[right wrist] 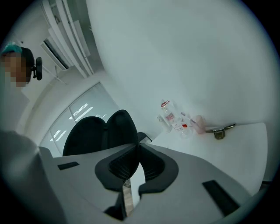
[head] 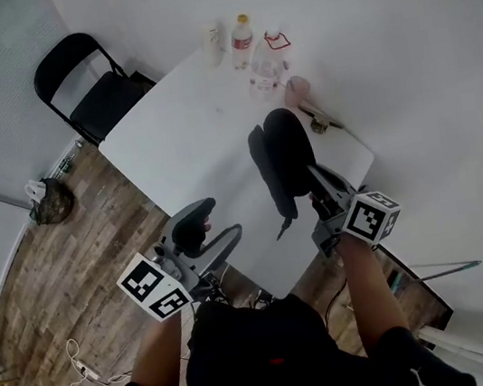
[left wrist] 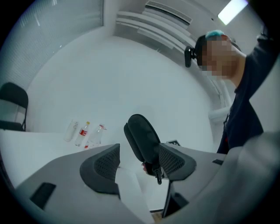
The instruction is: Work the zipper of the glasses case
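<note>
A black glasses case (head: 284,160) hangs in the air over the white table (head: 183,142), partly unzipped, its two halves spread apart in the right gripper view (right wrist: 98,131). My right gripper (head: 315,182) is shut on the case's lower edge (right wrist: 136,148). The zipper pull (head: 282,226) dangles below the case. My left gripper (head: 210,226) stands open to the left of the case and apart from it. In the left gripper view the case (left wrist: 141,133) shows beyond the spread jaws, near the right one, with the pull (left wrist: 159,176) hanging beneath and nothing between the pads.
Bottles (head: 241,41) and clear cups stand at the table's far edge, with a pink cup (head: 296,88) and a metal tool (head: 322,124) near the right edge. A black folding chair (head: 93,86) stands beyond the table. A bag (head: 51,203) and cables lie on the wooden floor.
</note>
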`<state>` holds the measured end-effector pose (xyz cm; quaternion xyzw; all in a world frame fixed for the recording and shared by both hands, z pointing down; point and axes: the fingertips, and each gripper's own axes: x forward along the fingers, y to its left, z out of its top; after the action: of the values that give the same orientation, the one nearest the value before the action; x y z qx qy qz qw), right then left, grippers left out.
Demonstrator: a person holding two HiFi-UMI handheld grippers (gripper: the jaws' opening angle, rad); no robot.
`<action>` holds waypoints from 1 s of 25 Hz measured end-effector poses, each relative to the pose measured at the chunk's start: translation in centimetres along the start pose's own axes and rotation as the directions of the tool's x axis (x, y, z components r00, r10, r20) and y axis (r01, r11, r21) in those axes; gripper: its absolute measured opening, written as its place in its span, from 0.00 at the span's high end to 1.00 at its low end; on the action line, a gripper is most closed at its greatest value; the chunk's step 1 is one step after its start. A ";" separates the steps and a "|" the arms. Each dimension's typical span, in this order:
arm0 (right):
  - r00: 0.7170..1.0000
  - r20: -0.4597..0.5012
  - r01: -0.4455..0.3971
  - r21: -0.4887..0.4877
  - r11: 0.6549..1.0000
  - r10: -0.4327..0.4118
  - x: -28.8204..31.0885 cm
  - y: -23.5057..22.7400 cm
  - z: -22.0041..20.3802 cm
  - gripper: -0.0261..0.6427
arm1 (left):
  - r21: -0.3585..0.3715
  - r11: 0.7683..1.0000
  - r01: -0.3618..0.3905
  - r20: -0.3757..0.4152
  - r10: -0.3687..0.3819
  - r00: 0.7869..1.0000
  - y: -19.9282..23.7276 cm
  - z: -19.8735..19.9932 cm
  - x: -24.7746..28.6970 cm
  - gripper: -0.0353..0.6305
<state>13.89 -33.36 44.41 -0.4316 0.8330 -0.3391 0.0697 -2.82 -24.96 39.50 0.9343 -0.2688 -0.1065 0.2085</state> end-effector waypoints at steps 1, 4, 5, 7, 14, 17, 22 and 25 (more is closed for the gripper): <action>1.000 -0.002 -0.017 0.003 1.000 0.017 -0.2 0.6 0.1 0.90 | -0.053 0.998 0.040 0.019 -0.039 0.999 0.0 0.3 0.7 0.53; 0.999 -0.002 -0.051 0.012 0.999 0.051 -1.4 2.3 -0.3 0.90 | -0.163 0.976 0.144 0.057 -0.136 0.989 -0.7 0.9 1.9 0.50; 0.998 0.002 -0.058 0.005 0.998 0.058 -2.2 3.3 -0.4 0.90 | -0.165 0.972 0.167 0.056 -0.160 0.986 -1.6 1.0 1.6 0.49; 0.998 0.010 -0.067 -0.028 0.997 0.067 -3.8 5.8 -0.6 0.90 | -0.163 0.964 0.211 0.059 -0.204 0.977 -3.6 1.4 0.8 0.48; 0.995 -0.023 -0.100 -0.210 0.973 0.097 -5.5 11.0 -1.4 0.90 | -0.189 0.925 0.330 0.125 -0.310 0.942 -6.9 2.7 0.3 0.42; 0.993 -0.059 -0.120 -0.349 0.929 0.106 -5.9 13.2 -1.7 0.90 | -0.189 0.921 0.341 0.152 -0.316 0.937 -7.8 3.4 0.1 0.41; 0.981 -0.115 -0.190 -0.461 0.867 0.154 -6.1 16.4 -2.8 0.90 | -0.190 0.907 0.377 0.216 -0.336 0.917 -8.0 4.2 -0.3 0.39; 0.971 -0.143 -0.236 -0.430 0.872 0.192 -6.3 17.3 -3.8 0.90 | -0.205 0.886 0.416 0.242 -0.366 0.899 -8.5 4.2 -1.1 0.38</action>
<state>4.65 -19.73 35.41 -0.3246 0.9332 -0.1507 -0.0336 -1.14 -19.26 32.12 0.9200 -0.0775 -0.2714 0.2720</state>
